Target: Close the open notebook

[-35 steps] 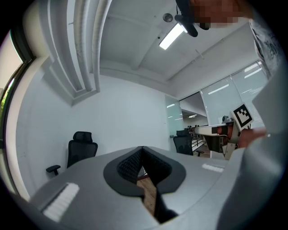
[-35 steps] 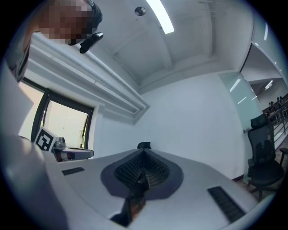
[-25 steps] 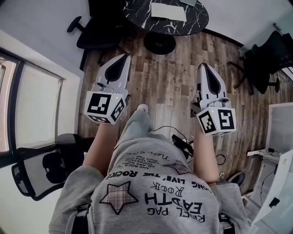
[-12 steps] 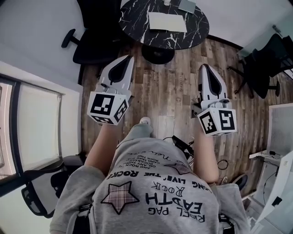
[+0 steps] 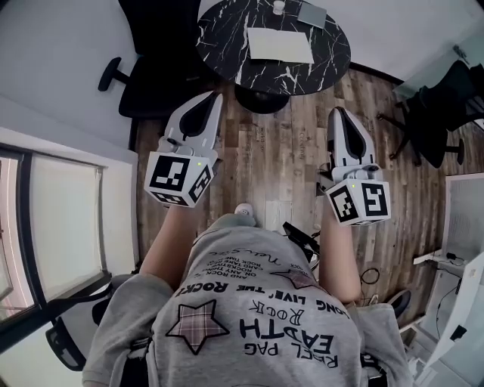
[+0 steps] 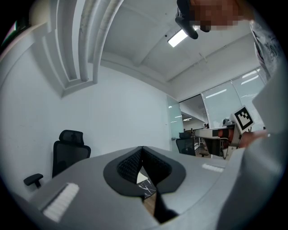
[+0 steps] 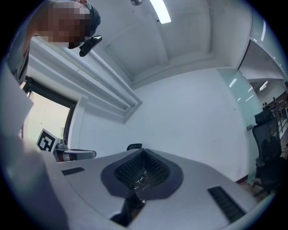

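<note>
The open notebook (image 5: pixel 280 44) lies with white pages up on a round black marble table (image 5: pixel 227 38) at the top of the head view. Both grippers are held level in front of the person, over the wooden floor and short of the table. My left gripper (image 5: pixel 215 97) is shut with nothing in it, its tips near the table's foot. My right gripper (image 5: pixel 336 112) is also shut and empty. In the left gripper view (image 6: pixel 142 149) a sliver of marble table (image 6: pixel 145 187) and white page shows under the closed jaws. The right gripper view (image 7: pixel 144 151) shows marble too.
A black office chair (image 5: pixel 147 57) stands left of the table, another (image 5: pixel 442 98) at the right. A grey flat item (image 5: pixel 311 13) and a small white object (image 5: pixel 279 6) sit on the table's far side. Cables (image 5: pixel 302 238) lie on the floor; a window wall runs along the left.
The table and notebook have slid down the head view and show more fully as the person walks toward them. Both grippers stay shut, carried forward together.
</note>
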